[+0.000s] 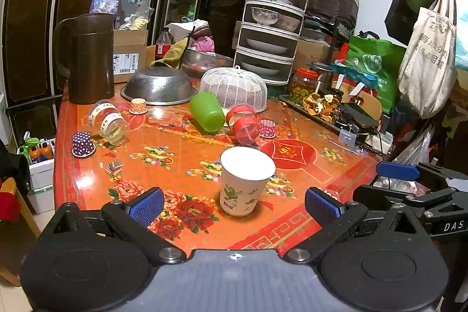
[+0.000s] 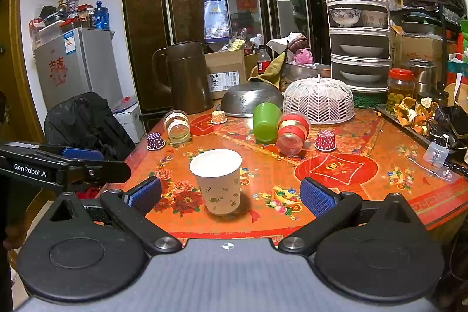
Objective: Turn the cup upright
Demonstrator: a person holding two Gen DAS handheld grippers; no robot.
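Paper cup [image 1: 245, 183] upright, both grippers [image 1: 234, 206] wide

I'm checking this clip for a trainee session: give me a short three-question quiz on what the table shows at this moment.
1. True or false: the paper cup stands wide end up, between the open fingers of the left gripper.
2. Which cup lies on its side next to the red-banded jar? A) purple dotted cup B) green cup C) orange dotted cup
3. Fill in: the white mesh food cover sits beside the upturned steel ____.

Key
1. True; both the left gripper and the right gripper are open and hold nothing.
2. B, the green cup.
3. colander.
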